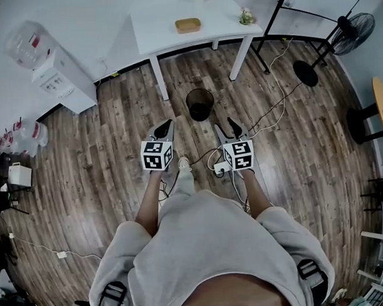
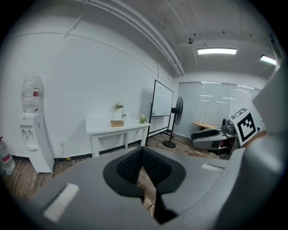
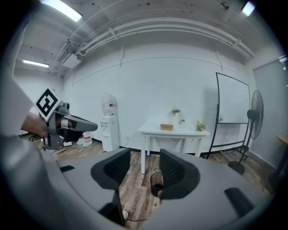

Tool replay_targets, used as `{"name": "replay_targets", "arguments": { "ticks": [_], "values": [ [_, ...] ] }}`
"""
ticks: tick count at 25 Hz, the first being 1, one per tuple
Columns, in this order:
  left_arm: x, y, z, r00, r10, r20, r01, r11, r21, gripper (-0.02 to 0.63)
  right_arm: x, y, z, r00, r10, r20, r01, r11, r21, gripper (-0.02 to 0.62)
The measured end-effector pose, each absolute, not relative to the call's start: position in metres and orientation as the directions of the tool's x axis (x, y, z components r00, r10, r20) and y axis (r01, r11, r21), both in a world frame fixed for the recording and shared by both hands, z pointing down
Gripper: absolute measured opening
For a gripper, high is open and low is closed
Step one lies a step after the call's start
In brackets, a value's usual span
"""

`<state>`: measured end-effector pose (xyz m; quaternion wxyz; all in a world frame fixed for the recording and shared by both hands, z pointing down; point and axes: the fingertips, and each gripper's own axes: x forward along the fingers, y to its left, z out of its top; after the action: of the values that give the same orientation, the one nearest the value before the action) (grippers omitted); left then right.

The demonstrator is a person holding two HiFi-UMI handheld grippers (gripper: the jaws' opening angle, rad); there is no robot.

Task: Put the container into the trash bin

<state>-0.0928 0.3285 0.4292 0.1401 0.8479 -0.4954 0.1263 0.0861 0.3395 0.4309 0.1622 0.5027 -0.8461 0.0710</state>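
The container (image 1: 187, 25), a small tan box, rests on the white table (image 1: 169, 43) ahead; it also shows in the left gripper view (image 2: 117, 123) and the right gripper view (image 3: 167, 127). A black trash bin (image 1: 200, 104) stands on the floor in front of the table, seen between the right jaws (image 3: 156, 183). My left gripper (image 1: 168, 125) (image 2: 142, 155) is shut and holds nothing. My right gripper (image 1: 227, 127) (image 3: 145, 168) is open with nothing between its pads. Both are held side by side above the floor, short of the bin.
A water dispenser (image 1: 54, 69) stands at the left wall with bottles (image 1: 28, 136) near it. A fan (image 1: 353, 32), a whiteboard stand (image 1: 269, 33) and a chair (image 1: 366, 121) are at the right. Cables and a power strip (image 1: 221, 168) lie on the wood floor. A small plant (image 1: 246, 17) sits on the table.
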Motion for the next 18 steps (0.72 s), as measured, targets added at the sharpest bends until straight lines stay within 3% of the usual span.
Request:
{"name": "replay_targets", "arguments": {
  "ticks": [18],
  "values": [
    [-0.143,0.189,0.416,0.506,-0.791,0.345,-0.86,-0.492,0.134,0.011,0.046,0.206,0.412,-0.405,-0.84,0.362,-0.887,0.457,0.066,0.179]
  ]
}}
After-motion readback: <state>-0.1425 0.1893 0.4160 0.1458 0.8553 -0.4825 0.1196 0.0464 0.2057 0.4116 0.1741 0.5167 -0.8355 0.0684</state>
